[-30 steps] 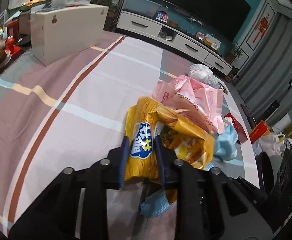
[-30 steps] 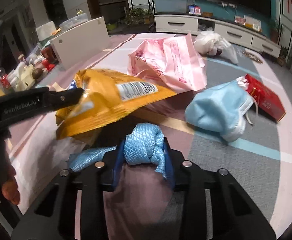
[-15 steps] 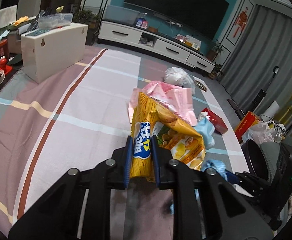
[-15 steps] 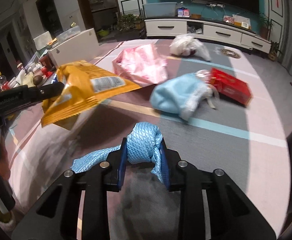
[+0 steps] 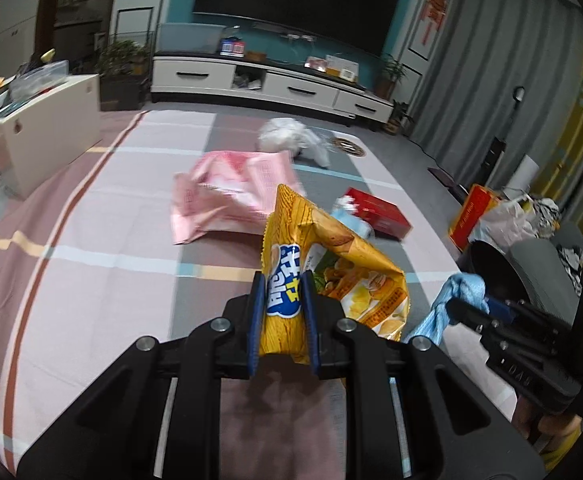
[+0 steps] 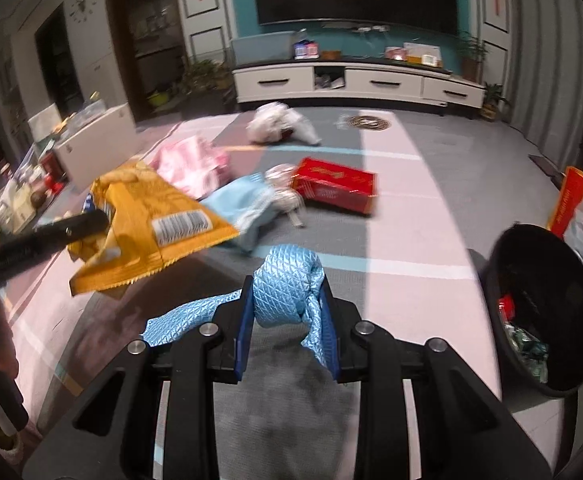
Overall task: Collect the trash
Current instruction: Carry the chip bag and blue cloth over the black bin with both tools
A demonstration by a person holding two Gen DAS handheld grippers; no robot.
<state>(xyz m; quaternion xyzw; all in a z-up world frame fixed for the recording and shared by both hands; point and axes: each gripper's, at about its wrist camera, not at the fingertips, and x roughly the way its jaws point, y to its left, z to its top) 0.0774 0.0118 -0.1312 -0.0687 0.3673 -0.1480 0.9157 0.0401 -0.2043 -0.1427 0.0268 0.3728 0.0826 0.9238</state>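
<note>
striped carpet (image 5: pixel 91 216): our left gripper (image 5: pixel 282 300) pinches yellow chip bag (image 5: pixel 331 264), right gripper (image 6: pixel 287 308) pinches blue cloth (image 6: pixel 287 288); only right view shows black bin (image 6: pixel 547 280) contents, blurred.

Each view originates from a fisheye camera mounted behind a gripper's fingers, looking forward and downward along them. The left wrist view sits close above the left gripper (image 5: pixel 282 300) and faces across the striped carpet (image 5: pixel 103 216) toward the TV cabinet (image 5: pixel 267 84). The right wrist view sits close above the right gripper (image 6: pixel 287 304) and faces the same cabinet from a position further right. Both views share the pink bag (image 5: pixel 227 188), the red box (image 5: pixel 379 212), the white bag (image 5: pixel 287 136) and the black bin (image 6: pixel 547 308). Each camera also captures the other gripper at its frame edge.
</note>
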